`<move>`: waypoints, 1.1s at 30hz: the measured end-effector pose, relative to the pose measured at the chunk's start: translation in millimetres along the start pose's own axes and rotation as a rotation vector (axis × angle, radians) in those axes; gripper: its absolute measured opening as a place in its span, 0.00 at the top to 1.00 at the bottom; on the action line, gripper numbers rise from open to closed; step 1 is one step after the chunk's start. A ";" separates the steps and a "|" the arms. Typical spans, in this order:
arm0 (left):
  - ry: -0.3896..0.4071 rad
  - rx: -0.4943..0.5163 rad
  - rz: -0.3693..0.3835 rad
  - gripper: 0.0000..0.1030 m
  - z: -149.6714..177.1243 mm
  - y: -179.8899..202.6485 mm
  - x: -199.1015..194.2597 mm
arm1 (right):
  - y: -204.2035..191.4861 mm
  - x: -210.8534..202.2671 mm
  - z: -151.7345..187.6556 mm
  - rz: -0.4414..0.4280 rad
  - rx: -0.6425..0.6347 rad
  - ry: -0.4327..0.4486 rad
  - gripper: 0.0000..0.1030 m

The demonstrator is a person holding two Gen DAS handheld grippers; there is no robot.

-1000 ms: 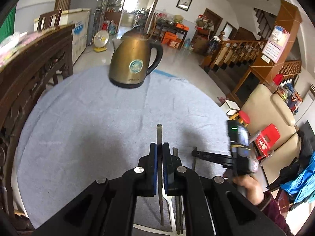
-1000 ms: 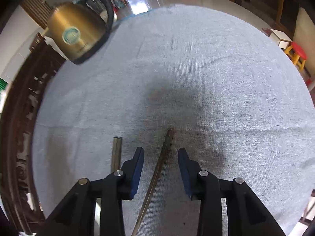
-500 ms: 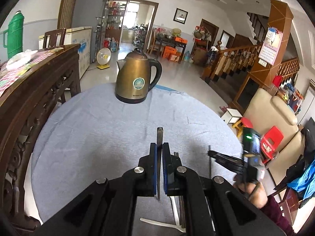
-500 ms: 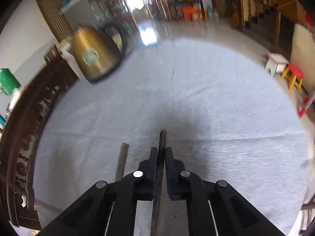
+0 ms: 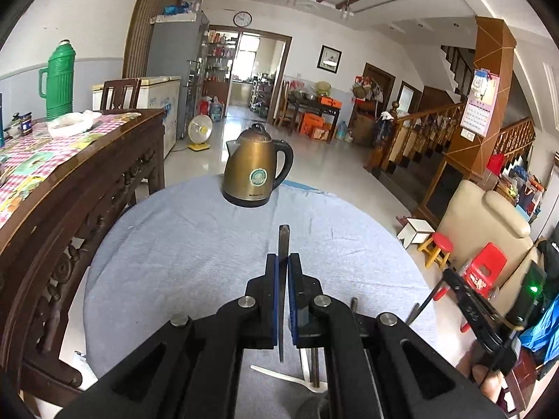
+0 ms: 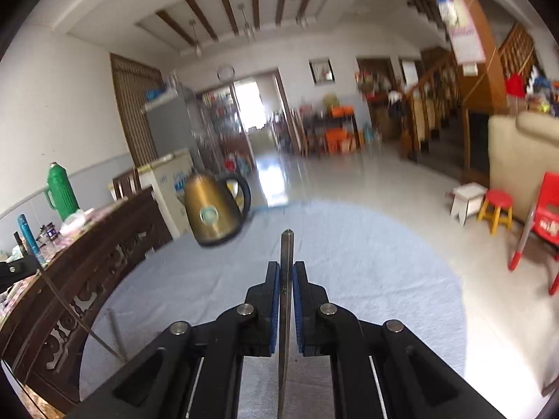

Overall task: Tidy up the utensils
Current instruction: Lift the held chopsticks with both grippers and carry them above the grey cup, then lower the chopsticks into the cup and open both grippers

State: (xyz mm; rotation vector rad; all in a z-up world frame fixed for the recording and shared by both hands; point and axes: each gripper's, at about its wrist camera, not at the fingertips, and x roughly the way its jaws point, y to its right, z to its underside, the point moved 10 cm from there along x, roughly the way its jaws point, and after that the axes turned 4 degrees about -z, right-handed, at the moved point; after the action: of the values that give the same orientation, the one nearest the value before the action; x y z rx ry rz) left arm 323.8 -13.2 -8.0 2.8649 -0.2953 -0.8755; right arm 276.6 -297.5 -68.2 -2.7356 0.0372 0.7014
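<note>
- Left tool [image 5: 283, 269] is clamped tight on a dark chopstick [image 5: 283, 244], blue pads pinching it, its blunt end poking out past the fingertips.
- That chopstick is up off the grey-clothed tabletop [image 5: 181, 244], pointing toward the gold kettle [image 5: 256, 171] at the far edge.
- Right tool [image 6: 286, 276] is squeezed closed too, gripping a 2nd dark chopstick [image 6: 286, 244] with a pointed tip sticking out ahead.
- This one is also in the air over the cloth, the kettle [image 6: 213, 209] off to its left, blurred.
- From the left wrist view, the right tool [image 5: 454, 286] shows at the right edge, beyond the tabletop rim, a thin dark stick angling down from it.
- From the right wrist view, the left tool [image 6: 17, 269] peeks in at the far left, a thin stick slanting down from it.
- More utensils lie on the cloth under the left tool: a white fork [image 5: 279, 375] and a pair of dark chopsticks [image 5: 314, 366], partly hidden.
- A carved dark wooden table [image 5: 87, 181] stands just beside the tabletop on the left.
</note>
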 end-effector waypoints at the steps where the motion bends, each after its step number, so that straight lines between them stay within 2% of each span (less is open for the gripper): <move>1: 0.006 -0.002 0.000 0.95 1.4 0.9 -6.1 | -3.4 -12.2 -3.9 0.005 -0.014 0.027 0.92; 9: 0.036 -0.016 0.018 0.95 2.5 5.3 -37.5 | -32.9 -77.8 -33.5 0.010 -0.102 0.188 0.92; 16: 0.085 0.003 0.043 0.95 -7.5 16.8 -66.6 | -59.6 -115.0 -52.9 -0.069 -0.119 0.232 0.93; 21: 0.117 0.011 0.075 0.95 -10.6 26.6 -89.2 | -81.8 -136.9 -56.7 -0.142 -0.111 0.254 0.93; 25: 0.124 0.019 0.109 0.95 -10.7 36.0 -99.4 | -103.1 -137.6 -54.5 -0.198 -0.111 0.245 0.93; 33: 0.066 0.048 0.131 0.95 6.6 50.4 -87.1 | -145.5 -119.0 -33.7 -0.262 -0.148 0.201 0.93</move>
State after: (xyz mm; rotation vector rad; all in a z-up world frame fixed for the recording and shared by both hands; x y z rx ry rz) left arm 241.9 -43.1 42.6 2.8720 -0.4963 -0.7595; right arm 202.5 -176.0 59.1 -2.8668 -0.3345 0.3695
